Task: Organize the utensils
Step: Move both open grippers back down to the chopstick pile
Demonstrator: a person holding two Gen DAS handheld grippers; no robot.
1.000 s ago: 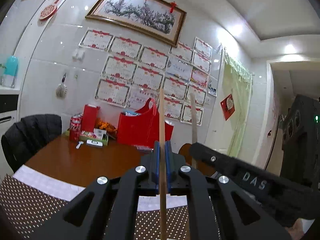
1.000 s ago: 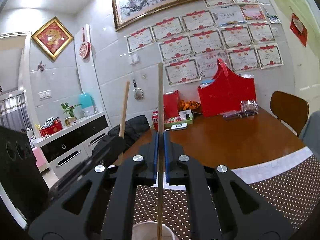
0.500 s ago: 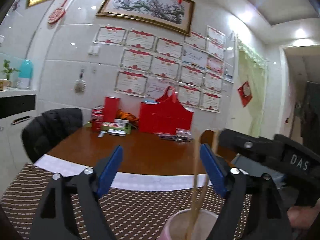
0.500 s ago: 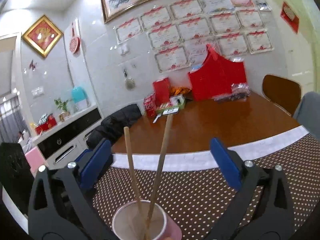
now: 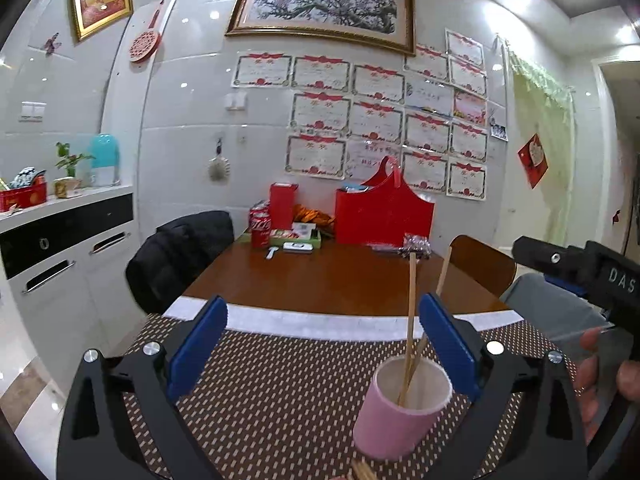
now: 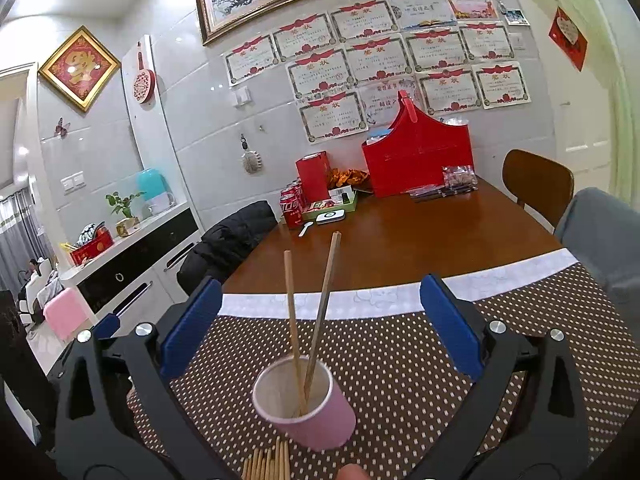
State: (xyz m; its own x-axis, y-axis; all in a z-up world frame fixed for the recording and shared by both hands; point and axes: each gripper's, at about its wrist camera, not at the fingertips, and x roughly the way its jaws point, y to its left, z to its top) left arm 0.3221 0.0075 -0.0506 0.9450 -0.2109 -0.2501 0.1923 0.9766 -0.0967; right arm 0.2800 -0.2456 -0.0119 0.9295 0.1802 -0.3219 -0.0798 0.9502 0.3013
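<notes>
A pink paper cup (image 6: 308, 408) stands on the dotted mat with two wooden chopsticks (image 6: 320, 312) leaning loose in it. My right gripper (image 6: 320, 328) is open, its blue pads wide to either side of the cup and touching nothing. In the left wrist view the cup (image 5: 404, 408) and its chopsticks (image 5: 412, 312) sit just inside the right pad of my left gripper (image 5: 324, 344). Its jaws are opening, with no pad on the cup or sticks. A bundle of more chopsticks (image 6: 268, 462) lies on the mat in front of the cup.
The brown dotted mat (image 6: 400, 360) covers the near end of a wooden table (image 6: 400, 240). At the far end stand a red box (image 6: 416, 160) and cola cans (image 6: 292, 208). A chair with a black jacket (image 6: 232, 240) is left, a wooden chair (image 6: 536, 184) right.
Each gripper was shut on one upright chopstick; both have opened and let go. The two chopsticks now stand in the pink cup, and both grippers have drawn back from it.
</notes>
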